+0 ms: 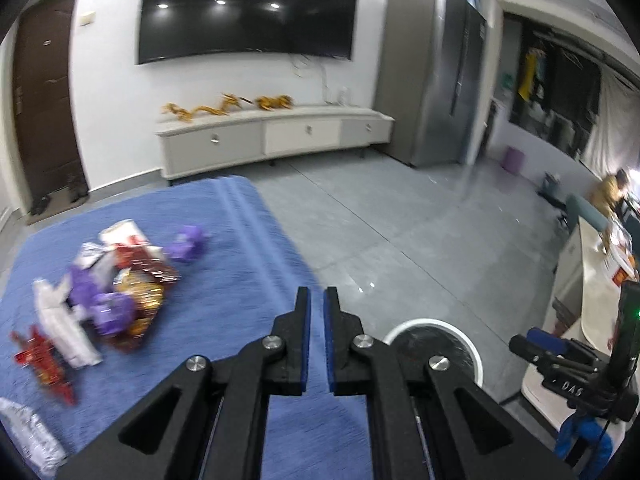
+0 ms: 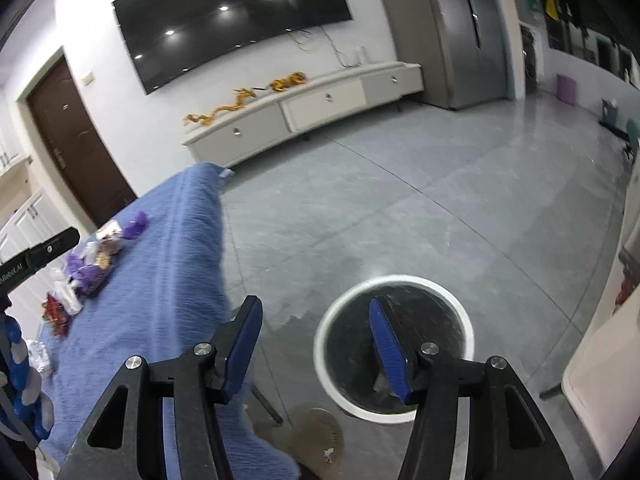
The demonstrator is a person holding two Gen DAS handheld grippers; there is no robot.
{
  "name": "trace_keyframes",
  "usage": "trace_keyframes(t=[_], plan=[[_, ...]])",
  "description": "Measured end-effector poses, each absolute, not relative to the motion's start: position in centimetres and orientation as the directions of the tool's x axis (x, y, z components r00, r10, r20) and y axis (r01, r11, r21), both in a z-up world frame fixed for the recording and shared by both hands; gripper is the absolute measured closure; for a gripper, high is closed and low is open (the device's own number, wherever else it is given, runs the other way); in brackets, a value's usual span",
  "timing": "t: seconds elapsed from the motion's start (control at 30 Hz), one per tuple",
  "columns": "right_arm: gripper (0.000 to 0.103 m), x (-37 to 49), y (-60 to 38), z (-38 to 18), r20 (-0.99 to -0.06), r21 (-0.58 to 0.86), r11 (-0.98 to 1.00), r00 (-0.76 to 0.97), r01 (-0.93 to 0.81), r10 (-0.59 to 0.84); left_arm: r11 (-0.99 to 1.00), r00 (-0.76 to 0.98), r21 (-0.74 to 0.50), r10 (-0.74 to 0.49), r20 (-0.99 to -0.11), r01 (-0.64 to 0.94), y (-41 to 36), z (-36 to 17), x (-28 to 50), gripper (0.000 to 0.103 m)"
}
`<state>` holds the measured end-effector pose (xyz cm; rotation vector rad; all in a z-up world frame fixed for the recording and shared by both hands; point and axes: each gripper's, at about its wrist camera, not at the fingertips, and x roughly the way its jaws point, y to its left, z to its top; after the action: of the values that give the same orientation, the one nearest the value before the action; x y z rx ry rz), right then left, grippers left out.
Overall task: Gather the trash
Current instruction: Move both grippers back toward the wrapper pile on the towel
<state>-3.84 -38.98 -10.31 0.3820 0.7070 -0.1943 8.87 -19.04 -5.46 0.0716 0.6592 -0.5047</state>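
Note:
A pile of crumpled purple, red, gold and white wrappers [image 1: 116,284] lies on a table covered with a blue cloth [image 1: 224,264]. A red wrapper [image 1: 44,360] and a silver packet [image 1: 28,436] lie nearer to me. My left gripper [image 1: 317,294] hangs over the cloth's right edge, shut, with nothing between its blue pads. On the floor beside the table stands a white-rimmed bin with a black liner [image 2: 320,344]. My right gripper [image 2: 315,302] is above the bin's left side, open and empty. The wrappers [image 2: 92,268] appear far left in the right wrist view.
A grey tiled floor stretches to a low white cabinet [image 1: 276,136] under a wall television [image 1: 248,8]. A grey fridge [image 1: 432,92] stands at the right. A white table [image 2: 600,360] borders the bin's right. A tan slipper [image 2: 316,436] lies by the table leg [image 2: 266,400].

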Motion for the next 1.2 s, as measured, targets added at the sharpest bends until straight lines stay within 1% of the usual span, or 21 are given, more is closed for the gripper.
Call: trace_keyframes(t=[0.17, 0.43, 0.63, 0.77, 0.97, 1.2], plan=[[0.046, -2.9, -35.4, -8.1, -0.642, 0.249, 0.941, 0.766, 0.229, -0.016, 0.914, 0.741, -0.092, -0.375, -0.557, 0.394, -14.2, -4.1, 7.9, 0.097], [0.043, -1.4, -30.9, -5.8, -0.625, 0.195, 0.969, 0.781, 0.15, 0.005, 0.938, 0.799, -0.1, -0.336, -0.498, 0.331, -9.0, -3.1, 6.3, 0.096], [0.04, -0.9, -27.9, -4.3, -0.613, 0.157, 0.982, 0.79, 0.105, 0.014, 0.948, 0.82, -0.116, -0.314, -0.479, 0.295, -6.1, -3.1, 5.6, 0.096], [0.039, -0.5, -26.0, -3.5, -0.608, 0.142, 0.987, 0.793, 0.071, 0.03, 0.956, 0.828, -0.118, -0.293, -0.477, 0.27, -4.1, -3.2, 5.6, 0.096], [0.039, 0.7, -23.2, -2.6, -0.6, 0.131, 0.991, 0.797, 0.016, 0.067, 0.967, 0.825, -0.123, -0.253, -0.506, 0.222, -0.6, -3.9, 5.7, 0.096], [0.038, 2.6, -19.6, -2.4, -0.606, 0.113, 0.991, 0.786, -0.066, 0.121, 0.978, 0.846, -0.157, -0.199, -0.494, 0.138, 4.6, -4.3, 5.7, 0.096]])
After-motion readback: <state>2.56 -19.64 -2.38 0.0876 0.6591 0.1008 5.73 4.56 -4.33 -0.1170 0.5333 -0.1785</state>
